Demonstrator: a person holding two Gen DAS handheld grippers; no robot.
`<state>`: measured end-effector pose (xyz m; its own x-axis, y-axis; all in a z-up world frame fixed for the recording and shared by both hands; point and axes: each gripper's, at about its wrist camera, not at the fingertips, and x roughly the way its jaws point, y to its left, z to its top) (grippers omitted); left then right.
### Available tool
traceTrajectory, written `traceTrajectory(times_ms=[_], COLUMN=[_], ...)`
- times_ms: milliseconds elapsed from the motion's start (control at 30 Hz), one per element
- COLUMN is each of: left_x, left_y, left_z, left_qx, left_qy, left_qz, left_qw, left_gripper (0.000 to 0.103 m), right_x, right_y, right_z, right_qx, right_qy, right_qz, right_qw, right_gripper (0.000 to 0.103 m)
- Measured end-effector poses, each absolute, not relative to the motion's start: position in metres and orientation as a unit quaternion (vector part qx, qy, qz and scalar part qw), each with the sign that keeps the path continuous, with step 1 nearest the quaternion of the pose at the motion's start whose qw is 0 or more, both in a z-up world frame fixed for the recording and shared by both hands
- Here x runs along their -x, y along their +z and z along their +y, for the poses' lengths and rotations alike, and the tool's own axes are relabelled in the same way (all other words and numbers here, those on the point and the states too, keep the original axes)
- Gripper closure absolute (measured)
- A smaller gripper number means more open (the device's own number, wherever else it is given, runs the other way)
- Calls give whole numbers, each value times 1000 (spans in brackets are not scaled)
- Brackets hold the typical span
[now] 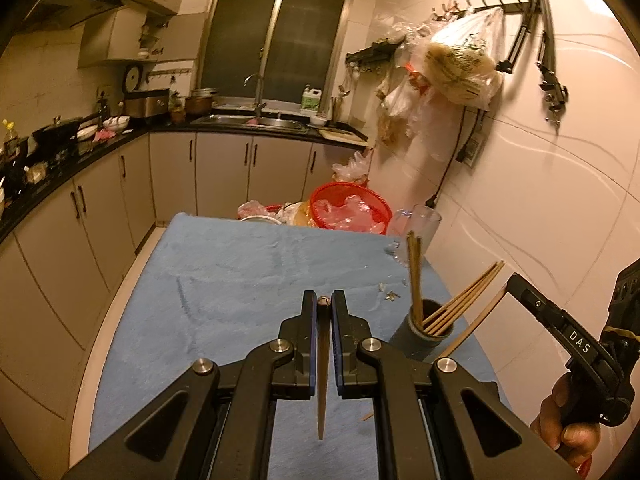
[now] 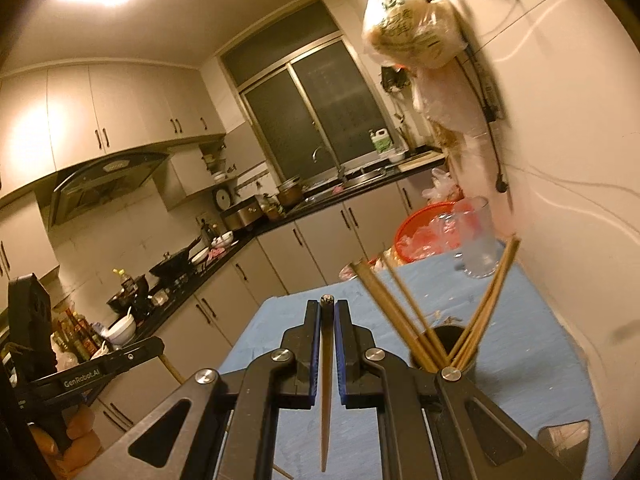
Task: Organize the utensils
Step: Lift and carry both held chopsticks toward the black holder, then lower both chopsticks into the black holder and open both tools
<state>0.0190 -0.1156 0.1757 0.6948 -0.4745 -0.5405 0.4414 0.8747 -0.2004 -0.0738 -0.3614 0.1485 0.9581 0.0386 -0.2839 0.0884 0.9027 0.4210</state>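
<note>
Both jaws closed | left gripper: chopstick | right gripper: chopstick

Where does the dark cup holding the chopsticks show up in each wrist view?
Left wrist view: the dark cup stands lower right of centre on the blue cloth, right of the gripper's fingers.
Right wrist view: the dark cup sits right of centre, partly hidden behind the gripper's frame.
Shared landmark: the clear glass beyond it, by the wall.
</note>
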Motion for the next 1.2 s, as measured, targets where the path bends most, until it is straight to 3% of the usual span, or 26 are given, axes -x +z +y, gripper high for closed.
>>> traceTrajectory(times_ms=[700, 933, 1200], left_x=[-17, -40, -73], left_y=[263, 248, 198], left_z=[-240, -272, -294], left_qx=[10, 17, 21], left_qy=[-343, -351, -344], left_qz=[220, 230, 286], left_qw=[913, 908, 894], left_gripper=[96, 96, 96], right_x=[98, 79, 53], right_y=[211, 215, 182], right_z=[-453, -467, -477], right_qx=[-232, -209, -209], right_qy=[-90, -110, -117], right_qz=[64, 63, 102], right_qw=[967, 970, 965], right_gripper=[96, 96, 96])
